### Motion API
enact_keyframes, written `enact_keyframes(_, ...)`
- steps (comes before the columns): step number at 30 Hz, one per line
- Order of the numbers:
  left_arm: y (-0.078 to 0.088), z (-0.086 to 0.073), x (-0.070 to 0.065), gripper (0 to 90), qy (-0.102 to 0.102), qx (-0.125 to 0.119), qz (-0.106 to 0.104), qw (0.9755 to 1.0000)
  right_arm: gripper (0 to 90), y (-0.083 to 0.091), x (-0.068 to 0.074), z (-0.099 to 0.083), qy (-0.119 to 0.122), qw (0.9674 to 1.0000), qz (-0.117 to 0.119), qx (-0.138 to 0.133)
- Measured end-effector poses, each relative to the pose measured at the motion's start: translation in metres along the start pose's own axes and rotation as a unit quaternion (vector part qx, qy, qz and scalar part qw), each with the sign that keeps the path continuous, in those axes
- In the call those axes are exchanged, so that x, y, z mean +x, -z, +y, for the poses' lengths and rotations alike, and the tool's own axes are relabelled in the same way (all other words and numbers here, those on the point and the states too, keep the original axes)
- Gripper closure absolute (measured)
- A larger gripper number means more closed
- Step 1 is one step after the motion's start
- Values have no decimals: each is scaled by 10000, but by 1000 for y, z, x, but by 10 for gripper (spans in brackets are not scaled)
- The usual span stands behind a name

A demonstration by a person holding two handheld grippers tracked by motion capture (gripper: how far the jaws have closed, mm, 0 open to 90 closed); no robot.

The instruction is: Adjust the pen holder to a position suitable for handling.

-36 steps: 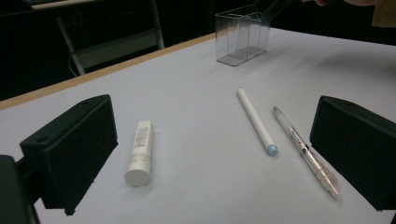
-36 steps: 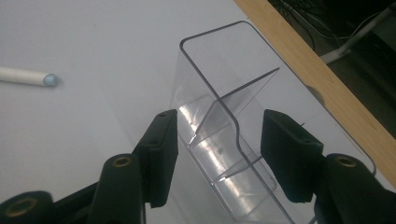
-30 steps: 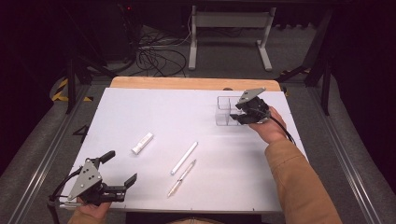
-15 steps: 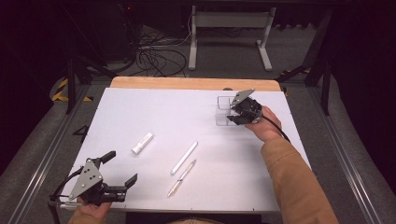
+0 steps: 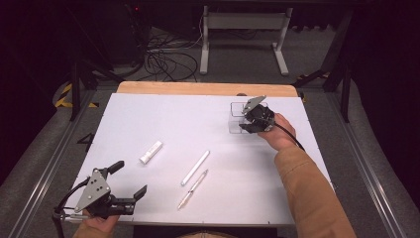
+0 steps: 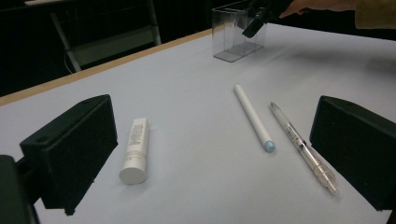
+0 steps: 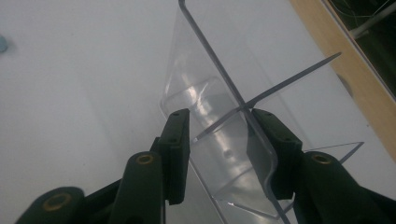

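right gripper: your jaws are straddling the clear organizer's corner wall without clamping, apparently setting up a grasp; left gripper is idling, spread wide, ahead of which lie the pens.

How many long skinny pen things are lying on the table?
2. A white pen lies mid-table, and a clear pen lies just beside it, nearer the person. The short white tube isn't one.
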State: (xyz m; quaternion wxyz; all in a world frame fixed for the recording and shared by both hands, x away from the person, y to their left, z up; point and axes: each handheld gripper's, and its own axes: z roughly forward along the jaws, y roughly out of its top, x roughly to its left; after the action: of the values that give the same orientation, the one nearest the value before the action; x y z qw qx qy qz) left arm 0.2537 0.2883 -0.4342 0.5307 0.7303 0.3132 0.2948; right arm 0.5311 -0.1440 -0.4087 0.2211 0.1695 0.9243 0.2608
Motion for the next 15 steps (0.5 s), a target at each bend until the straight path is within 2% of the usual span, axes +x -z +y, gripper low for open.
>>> enact_keyframes(5, 0, 0, 0, 16, 7, 16, -11, 10000, 678, 5, 0, 1, 8, 9998, 93, 155)
enact_keyframes(6, -1, 0, 0, 16, 13, 17, -13, 10000, 755, 10, -1, 3, 45, 9996, 202, 187)
enact_keyframes(7, -1, 0, 0, 16, 16, 16, -15, 10000, 755, 10, -1, 3, 45, 9996, 202, 187)
enact_keyframes(8, -1, 0, 0, 16, -1, 17, -18, 10000, 833, 15, -1, 5, 89, 9992, 320, 207)
enact_keyframes(9, -1, 0, 0, 16, -1, 17, -18, 10000, 833, 15, -1, 5, 89, 9992, 320, 207)
enact_keyframes(10, -1, 0, 0, 16, -6, 19, -19, 10000, 870, 17, 1, 7, 188, 9988, 380, 258)
enact_keyframes(11, -1, 0, -1, 16, -3, 17, -20, 10000, 875, 19, 4, 8, 211, 9990, 308, 261)
enact_keyframes(15, -1, 0, -1, 16, 1, 16, -23, 10000, 880, 31, 7, 11, 285, 9980, 569, 38)
